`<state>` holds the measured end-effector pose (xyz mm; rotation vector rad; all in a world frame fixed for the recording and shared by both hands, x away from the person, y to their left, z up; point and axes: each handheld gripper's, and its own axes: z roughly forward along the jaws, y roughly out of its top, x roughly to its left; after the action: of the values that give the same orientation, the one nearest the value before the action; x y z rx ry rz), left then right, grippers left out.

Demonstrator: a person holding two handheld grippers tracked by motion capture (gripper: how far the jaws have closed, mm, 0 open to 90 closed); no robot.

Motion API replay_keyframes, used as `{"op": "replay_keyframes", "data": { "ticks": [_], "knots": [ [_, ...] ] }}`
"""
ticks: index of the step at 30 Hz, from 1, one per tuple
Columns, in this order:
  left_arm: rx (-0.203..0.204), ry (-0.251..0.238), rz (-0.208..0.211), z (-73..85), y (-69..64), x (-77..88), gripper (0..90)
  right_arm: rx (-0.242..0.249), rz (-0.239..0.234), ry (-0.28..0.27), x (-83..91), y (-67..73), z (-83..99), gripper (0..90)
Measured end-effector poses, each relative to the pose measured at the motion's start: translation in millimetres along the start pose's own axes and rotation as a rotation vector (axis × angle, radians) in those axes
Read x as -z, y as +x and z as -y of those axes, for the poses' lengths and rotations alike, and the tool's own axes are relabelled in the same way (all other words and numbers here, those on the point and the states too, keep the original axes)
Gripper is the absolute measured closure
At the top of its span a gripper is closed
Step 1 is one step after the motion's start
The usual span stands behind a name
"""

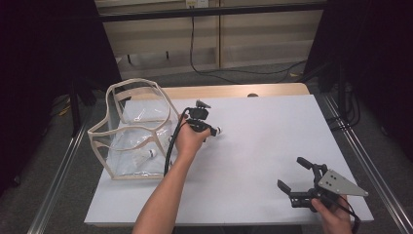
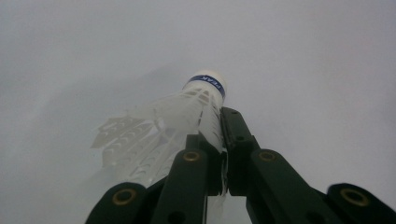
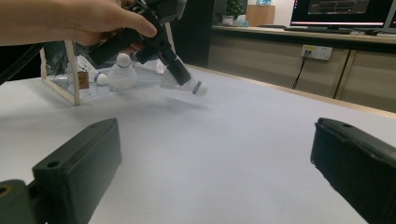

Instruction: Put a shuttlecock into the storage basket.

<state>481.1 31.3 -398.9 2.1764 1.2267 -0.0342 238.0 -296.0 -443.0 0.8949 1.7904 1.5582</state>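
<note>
My left gripper (image 2: 223, 126) is shut on the feathered skirt of a white shuttlecock (image 2: 187, 116). Its cork, with a blue band, points away from the jaws. In the high view the left gripper (image 1: 212, 130) holds this shuttlecock (image 1: 217, 130) low over the white table, just right of a clear bag (image 1: 127, 132) with beige trim. The right gripper view catches the held shuttlecock (image 3: 194, 87) tilted cork-down, a shadow beneath it. My right gripper (image 1: 290, 172) rests near the table's front right corner, jaws open wide with nothing between them (image 3: 215, 154).
Inside the clear bag lie more shuttlecocks (image 1: 148, 155), two of them plain in the right gripper view (image 3: 122, 70). The white table top (image 1: 263, 136) stretches between the two grippers. Metal rails (image 1: 363, 161) run along both sides of the table.
</note>
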Motion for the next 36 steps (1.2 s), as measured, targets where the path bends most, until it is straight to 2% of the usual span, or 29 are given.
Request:
{"op": "replay_keyframes", "data": {
  "ticks": [5, 17, 29, 31, 33, 36],
  "knots": [
    [0.003, 0.012, 0.021, -0.8, -2.3, 4.2, 88.1, 0.000, 0.000, -0.002, -0.5, 0.4, -0.1, 1.4],
    [-0.023, 0.046, 0.041, -5.8, -12.1, 14.5, 88.1, -0.002, -0.001, -0.002, -0.6, 0.4, -0.1, 1.4],
    [-0.018, 0.060, 0.081, -12.5, -18.2, 31.8, 88.1, 0.001, -0.004, 0.001, -1.0, 0.6, -0.2, 1.4],
    [-0.019, 0.063, 0.072, -13.0, -19.0, 33.8, 88.0, 0.003, -0.004, 0.002, -1.3, 0.7, -0.2, 1.4],
    [-0.023, 0.075, 0.085, -13.8, -18.3, 36.1, 88.1, 0.002, -0.005, 0.002, -1.5, 0.9, -0.1, 1.4],
    [-0.022, 0.069, 0.082, -14.3, -19.2, 38.3, 88.1, 0.003, -0.004, 0.002, -1.4, 0.7, -0.2, 1.4]
  ]
}}
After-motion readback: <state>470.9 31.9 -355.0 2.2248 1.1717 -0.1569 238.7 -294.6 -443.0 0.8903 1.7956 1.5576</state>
